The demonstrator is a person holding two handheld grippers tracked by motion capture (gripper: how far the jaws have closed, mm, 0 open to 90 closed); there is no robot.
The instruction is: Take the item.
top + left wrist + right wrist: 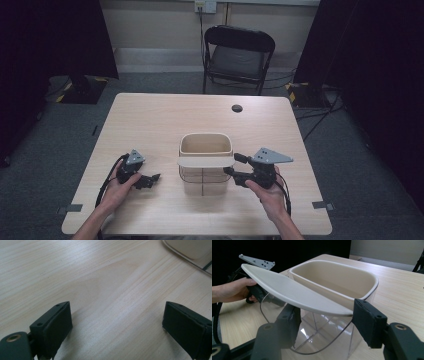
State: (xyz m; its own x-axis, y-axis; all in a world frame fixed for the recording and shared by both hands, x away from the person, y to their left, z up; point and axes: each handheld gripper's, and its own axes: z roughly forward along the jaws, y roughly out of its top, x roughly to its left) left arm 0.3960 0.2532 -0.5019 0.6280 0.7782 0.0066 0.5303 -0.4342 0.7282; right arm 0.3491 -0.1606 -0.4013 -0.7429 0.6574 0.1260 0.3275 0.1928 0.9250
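One clear container [205, 172], beige lid [205, 161] ajar; right gripper [233, 165] grasping lid; left gripper [156, 177] released.

Two hand-held grippers, built of matte black parts: the left gripper [152, 178] carries a small grey three-cornered plate, the right gripper [235, 165] a larger one drilled with small holes. Black cables trail from both along bare forearms; no sleeves are visible. In the gripper views, each jaw ends in a thick rectangular black pad [58, 326] fixed to a flat black backing with small screw holes, and a brass-coloured threaded insert [399, 327] sits in each rounded jaw arm.
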